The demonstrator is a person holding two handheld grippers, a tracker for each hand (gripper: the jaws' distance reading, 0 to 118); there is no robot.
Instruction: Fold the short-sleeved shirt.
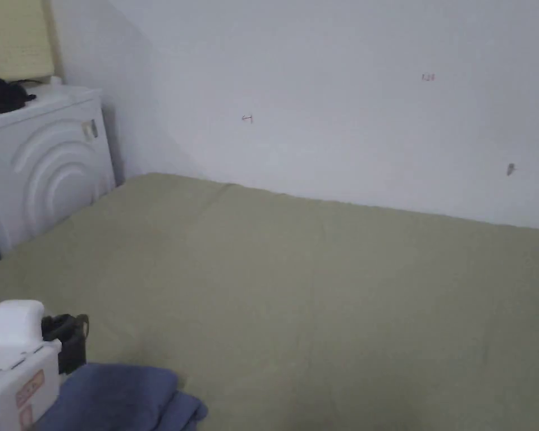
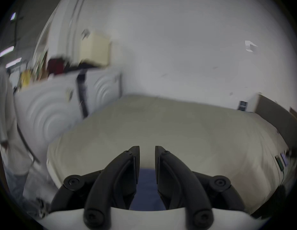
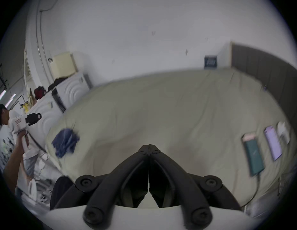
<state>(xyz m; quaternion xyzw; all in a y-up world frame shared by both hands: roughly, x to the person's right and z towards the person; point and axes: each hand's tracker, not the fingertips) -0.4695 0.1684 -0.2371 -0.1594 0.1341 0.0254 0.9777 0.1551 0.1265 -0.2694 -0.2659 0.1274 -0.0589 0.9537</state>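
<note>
The blue short-sleeved shirt point(image 1: 122, 398) lies in a folded bundle near the front left corner of the olive-green cloth surface point(image 1: 330, 292). My left gripper point(image 1: 72, 336) hovers just left of and above it. In the left gripper view its jaws point(image 2: 147, 150) stand a little apart with nothing between them, and the blue shirt point(image 2: 147, 188) lies below them. In the right gripper view my right gripper point(image 3: 149, 148) is shut on nothing, above the green surface. The shirt point(image 3: 65, 141) and the left gripper point(image 3: 34, 118) lie far to its left.
White cabinets with ring-patterned fronts point(image 1: 49, 174) stand against the surface's left side, and a white wall point(image 1: 347, 112) runs behind it. Two phones point(image 3: 253, 154) point(image 3: 273, 142) and a white paper point(image 3: 283, 132) lie at the right edge. A person point(image 3: 4, 115) stands at the far left.
</note>
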